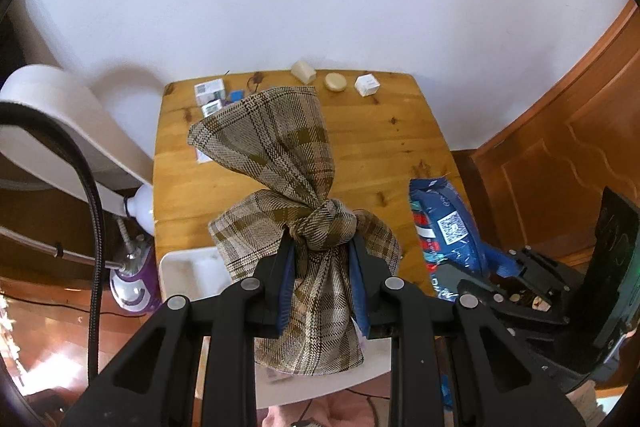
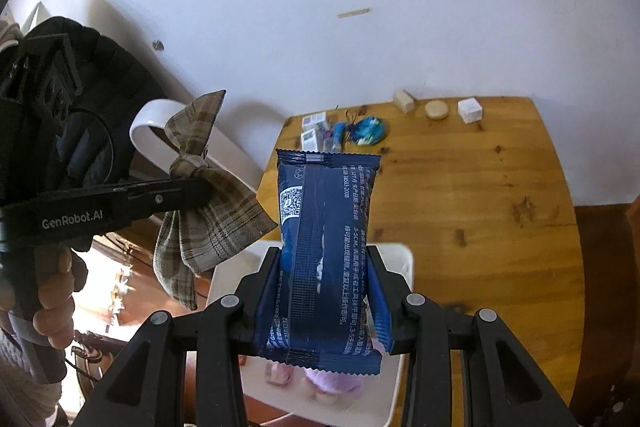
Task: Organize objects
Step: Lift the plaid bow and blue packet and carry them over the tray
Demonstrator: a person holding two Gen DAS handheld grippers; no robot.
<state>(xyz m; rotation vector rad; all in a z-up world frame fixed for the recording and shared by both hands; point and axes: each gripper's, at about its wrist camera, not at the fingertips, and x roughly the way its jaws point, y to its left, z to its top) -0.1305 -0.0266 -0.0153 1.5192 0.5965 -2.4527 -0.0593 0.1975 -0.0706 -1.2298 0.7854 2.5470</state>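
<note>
Holding two things at once right now. My left tool (image 1: 322,259) is clamped on the plaid fabric bow (image 1: 296,187), gripping it right at the knot, with one tail hanging down between the fingers and the other flaring up ahead. My right tool (image 2: 324,291) is pinched on a dark blue snack packet (image 2: 320,247), standing upright between the blue pads, QR code and seam facing the camera.

Just under both tools sits a white tray (image 2: 402,259) at the near edge of the wooden bench (image 2: 480,207). From the right wrist view I can make out something pinkish and something purple lying in it, too blurry to name.

Off to the left of the right tool, the other tool with the bow hangs out past the bench edge, and my left hand (image 2: 54,291) is wrapped around its handle.

Further ahead, near the far edge, there's a pair of small printed boxes (image 2: 314,131), a blue-green round thing (image 2: 372,131) beside them, then a beige block (image 2: 403,101), a round tan puck (image 2: 437,109) and a little white cube (image 2: 470,111) in a row by the white wall (image 2: 360,7).
</note>
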